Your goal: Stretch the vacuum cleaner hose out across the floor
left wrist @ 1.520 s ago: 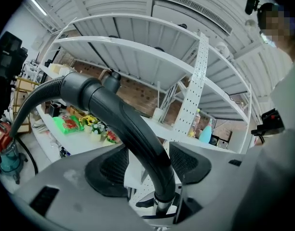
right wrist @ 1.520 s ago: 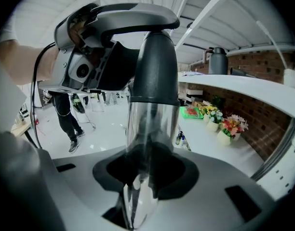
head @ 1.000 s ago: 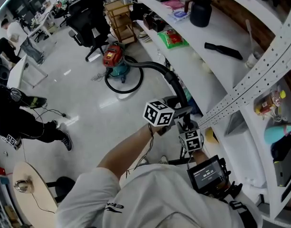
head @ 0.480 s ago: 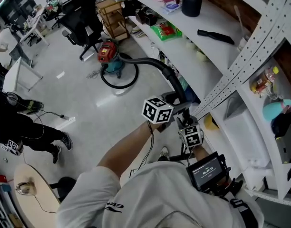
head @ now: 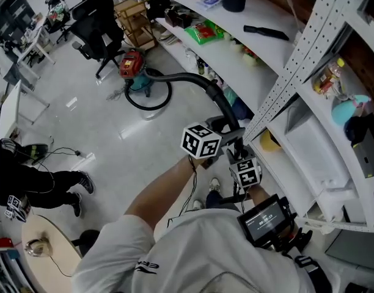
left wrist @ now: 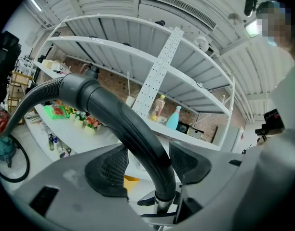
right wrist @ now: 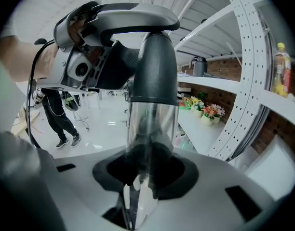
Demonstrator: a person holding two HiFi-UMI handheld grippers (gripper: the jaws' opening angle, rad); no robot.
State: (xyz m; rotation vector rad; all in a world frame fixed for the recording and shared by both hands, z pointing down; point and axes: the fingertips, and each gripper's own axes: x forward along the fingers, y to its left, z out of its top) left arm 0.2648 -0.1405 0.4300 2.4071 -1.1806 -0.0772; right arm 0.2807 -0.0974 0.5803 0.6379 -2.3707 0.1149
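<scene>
Left gripper [left wrist: 147,165]: jaws closed on the black curved plastic handle pipe [left wrist: 121,121]. A dark meshed pad [left wrist: 108,170] lies against each side of the pipe, which fills the gap between them
Right gripper [right wrist: 145,170]: jaws clamped around the shiny metal wand tube [right wrist: 150,124]. The tube rises straight out from between the dark pads, which close against it on both sides
Gripper relation: in the head view the two grippers sit just beside each other. The left jaws are farther along the pipe and the right jaws are nearer the person, on the tube
Join: beyond the right jaws the metal tube enters a black plastic collar [right wrist: 154,66]. The left gripper's grey body shows just past that collar
Black ribbed vacuum cleaner hose [head: 178,76]: continues from the far end of the handle pipe, leading away from both pairs of jaws. It is in the air at first, then descends, and well beyond the jaws it lies in one loop on the glossy white floor [head: 101,124]
Red and teal vacuum cleaner canister [head: 131,67]: stands on the floor at the far end of the hose, just beside the loop and well apart from both pairs of jaws
White metal shelving with perforated uprights [right wrist: 262,71]: near, to the right of both pairs of jaws. Its boards carry small goods too small to identify
Person in black clothing [head: 40,179]: on the floor well to the left of the jaws, apart from the hose
</scene>
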